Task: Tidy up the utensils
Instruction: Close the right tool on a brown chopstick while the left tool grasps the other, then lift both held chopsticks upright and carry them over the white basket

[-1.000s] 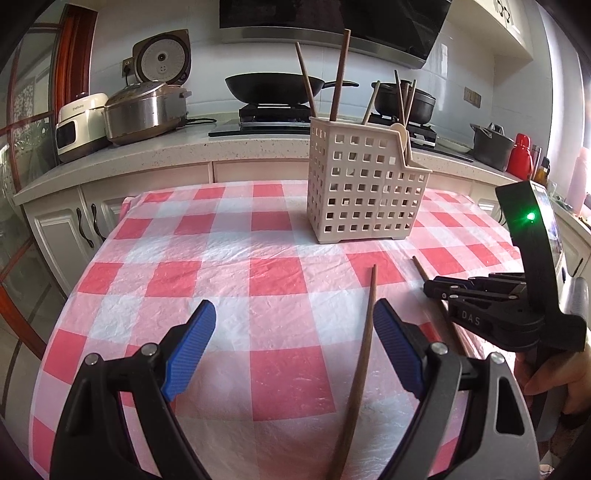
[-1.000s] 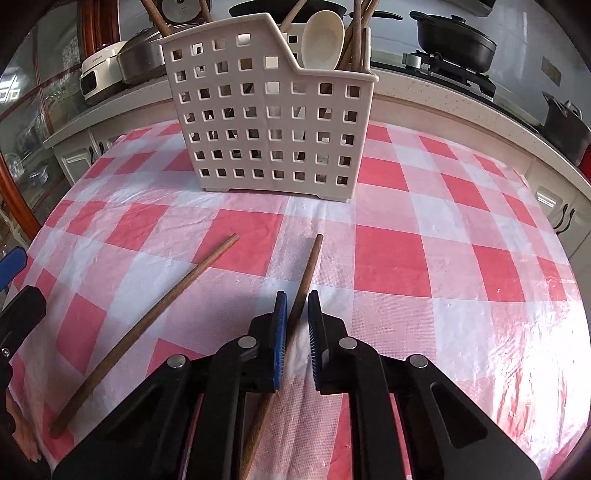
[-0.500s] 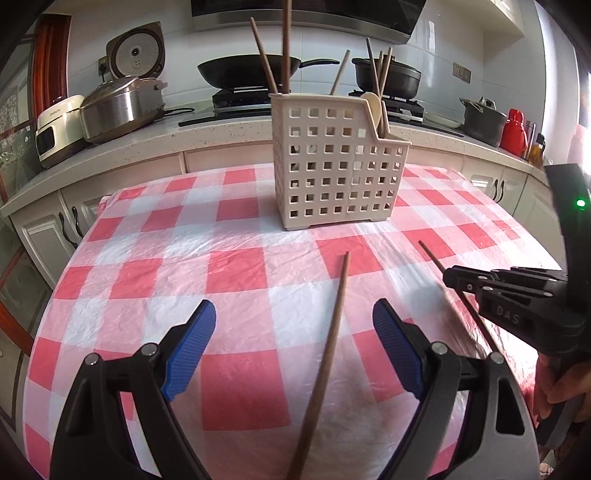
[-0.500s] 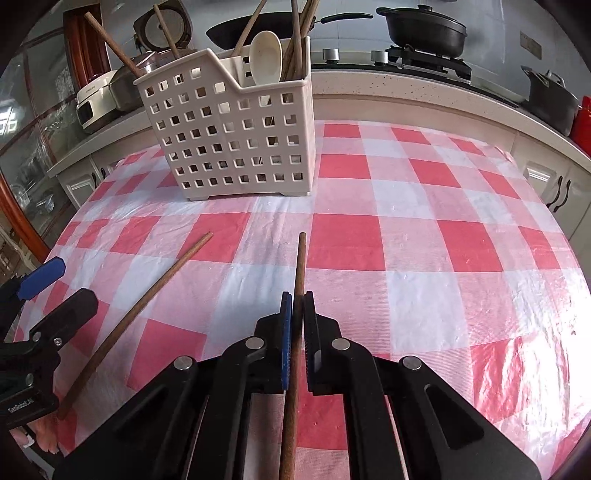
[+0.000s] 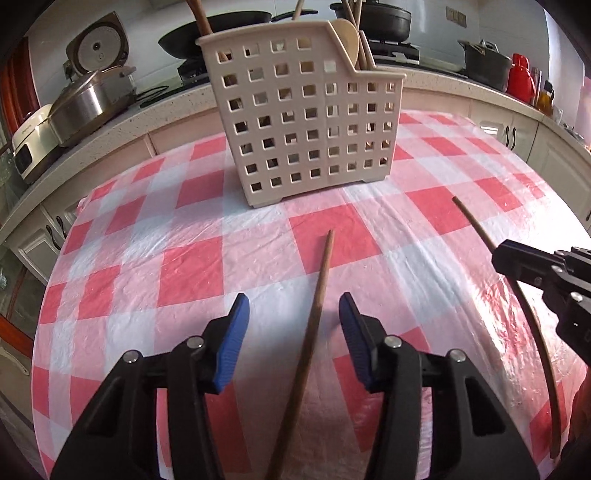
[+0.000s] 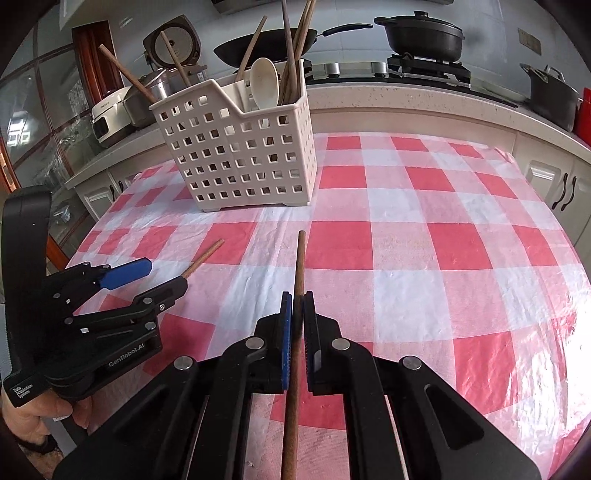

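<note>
A brown wooden chopstick (image 5: 321, 273) lies on the red-and-white checked tablecloth (image 5: 192, 258), pointing toward the white perforated utensil basket (image 5: 306, 122). My left gripper (image 5: 293, 310) straddles it; its jaws are closing, and the blue pads stand apart from the wood on both sides. In the right wrist view the left gripper (image 6: 162, 277) sits at the left over that chopstick (image 6: 207, 254). My right gripper (image 6: 297, 306) is shut on a second chopstick (image 6: 300, 258), which points toward the basket (image 6: 240, 155). The basket holds several chopsticks and a white spoon (image 6: 264, 83).
The table's curved edge drops off at the left and right. Behind the table runs a counter (image 5: 122, 125) with a rice cooker (image 5: 88, 107), a wok and black pots (image 6: 421, 33) on a stove. A hand (image 6: 33, 410) holds the left gripper's handle.
My left gripper has moved in toward the basket and over the chopstick, and its jaws have narrowed around it. The right gripper has closed onto its chopstick and shifted to the right.
</note>
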The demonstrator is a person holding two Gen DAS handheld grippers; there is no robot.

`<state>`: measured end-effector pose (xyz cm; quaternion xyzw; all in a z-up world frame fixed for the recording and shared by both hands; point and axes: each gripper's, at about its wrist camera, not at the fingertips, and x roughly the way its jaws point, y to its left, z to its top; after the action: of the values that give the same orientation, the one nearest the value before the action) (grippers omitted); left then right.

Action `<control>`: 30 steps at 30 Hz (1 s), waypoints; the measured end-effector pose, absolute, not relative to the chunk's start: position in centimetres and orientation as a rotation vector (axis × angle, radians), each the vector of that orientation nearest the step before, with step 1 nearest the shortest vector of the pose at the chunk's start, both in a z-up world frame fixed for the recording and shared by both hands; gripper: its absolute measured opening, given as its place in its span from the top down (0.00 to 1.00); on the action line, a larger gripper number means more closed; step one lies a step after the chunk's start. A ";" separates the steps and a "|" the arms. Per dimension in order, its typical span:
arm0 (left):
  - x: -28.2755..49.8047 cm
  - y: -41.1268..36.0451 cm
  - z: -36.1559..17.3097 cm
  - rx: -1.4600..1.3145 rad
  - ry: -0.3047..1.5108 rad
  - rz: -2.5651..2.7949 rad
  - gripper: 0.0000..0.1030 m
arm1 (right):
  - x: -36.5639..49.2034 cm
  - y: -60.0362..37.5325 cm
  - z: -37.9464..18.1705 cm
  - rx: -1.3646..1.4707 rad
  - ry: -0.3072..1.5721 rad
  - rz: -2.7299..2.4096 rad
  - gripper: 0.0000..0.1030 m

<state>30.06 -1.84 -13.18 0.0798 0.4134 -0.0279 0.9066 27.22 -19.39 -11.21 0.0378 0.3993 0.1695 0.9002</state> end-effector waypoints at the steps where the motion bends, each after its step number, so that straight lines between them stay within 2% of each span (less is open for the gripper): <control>1: 30.3 -1.9 -13.3 0.168 0.856 -0.064 0.55 | 27.3 -19.5 -11.3 0.084 0.828 0.352 0.94; 3: 30.5 -2.1 -13.3 0.182 0.858 -0.069 0.57 | 27.3 -19.6 -11.4 0.089 0.830 0.354 0.94; 5: 30.6 -2.4 -13.2 0.185 0.860 -0.085 0.64 | 27.3 -19.6 -11.5 0.091 0.832 0.357 0.94; 7: 30.6 -3.0 -13.2 0.193 0.865 -0.117 0.84 | 27.2 -19.7 -11.5 0.093 0.832 0.359 0.94; 9: 30.4 -3.9 -13.3 0.228 0.861 -0.130 0.93 | 27.2 -19.8 -11.4 0.094 0.830 0.359 0.94; 16: 29.1 -3.4 -12.5 0.171 0.817 -0.126 0.94 | 26.6 -20.3 -10.6 0.104 0.800 0.362 0.94; 30: 22.6 -1.2 -3.5 0.068 0.578 -0.173 0.95 | 23.6 -19.3 -5.2 0.083 0.632 0.415 0.94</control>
<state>22.58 -1.19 -3.53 0.0335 0.2848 -0.0851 0.9542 23.57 -19.27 -5.20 0.0403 0.3087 0.2025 0.9285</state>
